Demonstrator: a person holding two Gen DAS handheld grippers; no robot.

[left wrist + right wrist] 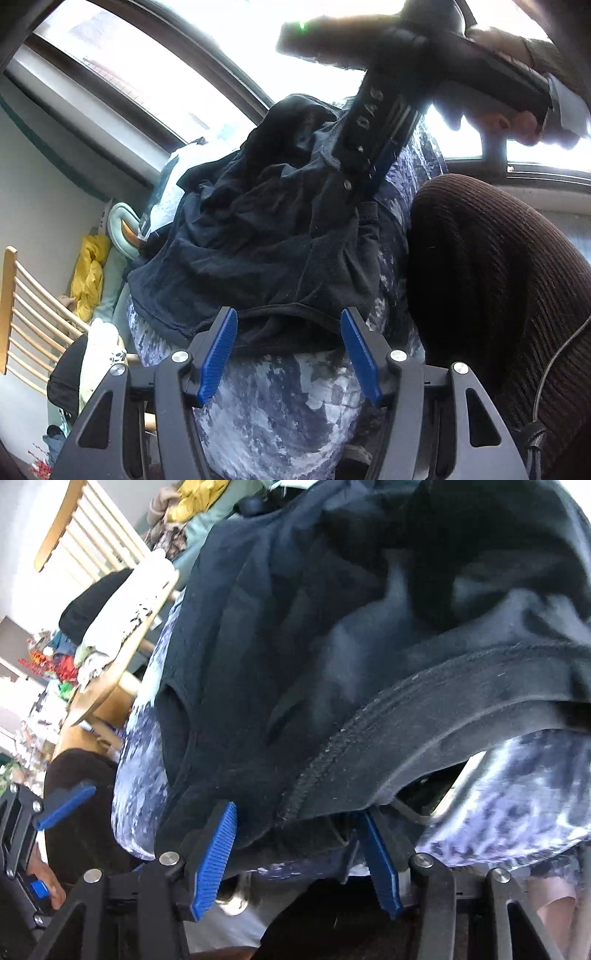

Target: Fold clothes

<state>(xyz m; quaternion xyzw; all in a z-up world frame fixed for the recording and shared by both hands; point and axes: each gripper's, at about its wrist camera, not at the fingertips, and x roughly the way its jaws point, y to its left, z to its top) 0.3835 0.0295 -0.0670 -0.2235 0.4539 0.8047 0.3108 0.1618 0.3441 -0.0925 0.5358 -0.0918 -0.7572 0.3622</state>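
1. Left gripper [289,345]: released, jaws spread, below the hem of the dark navy garment [258,236].
2. Right gripper [297,853]: jaws apart around the garment's hem.
3. Garment: crumpled atop blue-white mottled bedding [280,413].

We see a wooden slat-back chair [22,314] at left, beside a yellow garment [88,273] heaped on pale green fabric [120,218]. Large windows [155,74] run behind, bright. We also spot red clutter [55,664] past a wooden seat edge [114,679], blurred.
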